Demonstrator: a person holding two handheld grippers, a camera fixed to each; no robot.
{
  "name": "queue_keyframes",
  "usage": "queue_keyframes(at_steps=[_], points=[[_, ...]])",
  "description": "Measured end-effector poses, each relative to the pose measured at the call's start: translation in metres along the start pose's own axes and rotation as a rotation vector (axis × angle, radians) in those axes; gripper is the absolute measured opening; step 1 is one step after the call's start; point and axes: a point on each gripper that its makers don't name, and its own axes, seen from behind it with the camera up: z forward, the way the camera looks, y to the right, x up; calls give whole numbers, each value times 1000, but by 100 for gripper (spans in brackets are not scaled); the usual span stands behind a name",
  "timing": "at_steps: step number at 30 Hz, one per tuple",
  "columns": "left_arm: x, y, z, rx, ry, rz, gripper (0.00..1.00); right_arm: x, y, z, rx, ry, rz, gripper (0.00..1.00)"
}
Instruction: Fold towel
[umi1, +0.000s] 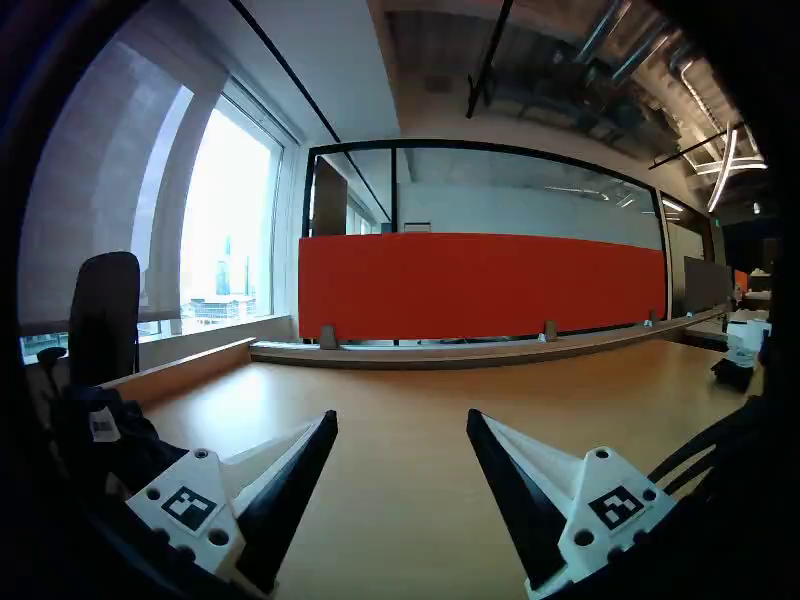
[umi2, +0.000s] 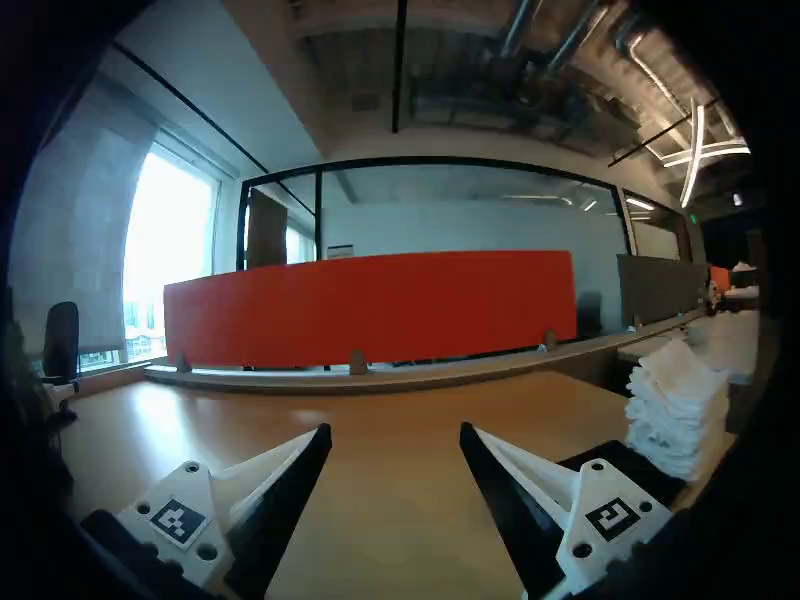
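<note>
A stack of folded white towels (umi2: 672, 405) stands on the wooden table (umi2: 400, 420) at the right of the right gripper view, beyond the right finger. My right gripper (umi2: 395, 432) hovers low over the bare tabletop, open, with nothing between its fingers. In the left gripper view, my left gripper (umi1: 402, 418) is also open above the wooden table (umi1: 420, 400), holding nothing.
An orange divider panel (umi1: 480, 285) runs along the table's far edge. A black office chair (umi1: 105, 315) and dark cloth (umi1: 100, 440) sit at the left by the window. White items (umi1: 745, 340) lie at the far right, with more white piles (umi2: 735, 335) behind the towel stack.
</note>
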Motion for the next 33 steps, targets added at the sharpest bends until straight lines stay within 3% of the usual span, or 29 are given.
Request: queue_keyframes(at_steps=[16, 33], points=[[0, 0, 0, 0, 0, 0, 96, -12, -8, -1, 5, -15, -65, 100], [0, 0, 1, 0, 0, 0, 96, -11, -10, -2, 7, -18, -69, 100]])
